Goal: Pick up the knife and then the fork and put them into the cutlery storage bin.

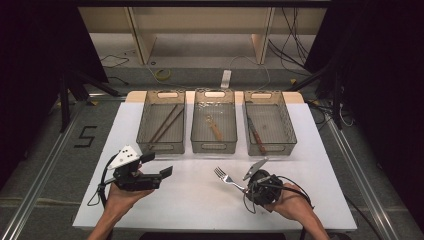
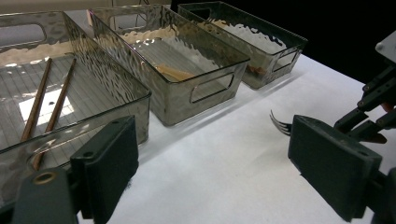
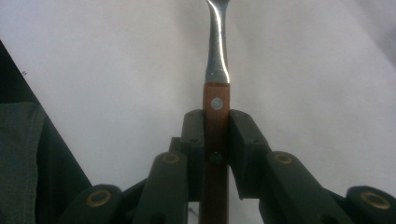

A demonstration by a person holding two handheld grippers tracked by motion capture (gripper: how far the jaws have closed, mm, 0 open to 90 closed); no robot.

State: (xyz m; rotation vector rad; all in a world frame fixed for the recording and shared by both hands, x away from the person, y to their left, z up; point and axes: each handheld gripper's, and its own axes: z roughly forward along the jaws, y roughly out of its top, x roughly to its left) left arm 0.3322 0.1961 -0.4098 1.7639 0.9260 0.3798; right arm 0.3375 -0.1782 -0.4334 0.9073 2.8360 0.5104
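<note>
Right tongs [image 3: 215, 140] grip fork [image 1: 226, 178] by its handle; left tongs [image 1: 155, 166] gape empty. Sorting step likely; next, choose a bin [image 1: 215, 145].

A white table cover [image 1: 200, 200] carries three smoky grey, ripple-textured translucent bins [image 1: 214, 127], brown chopsticks [image 2: 46, 100] in one, while black grippers [image 1: 150, 171] contrast with a fork [image 3: 217, 84] of silver metal and reddish-brown wooden handle.
</note>
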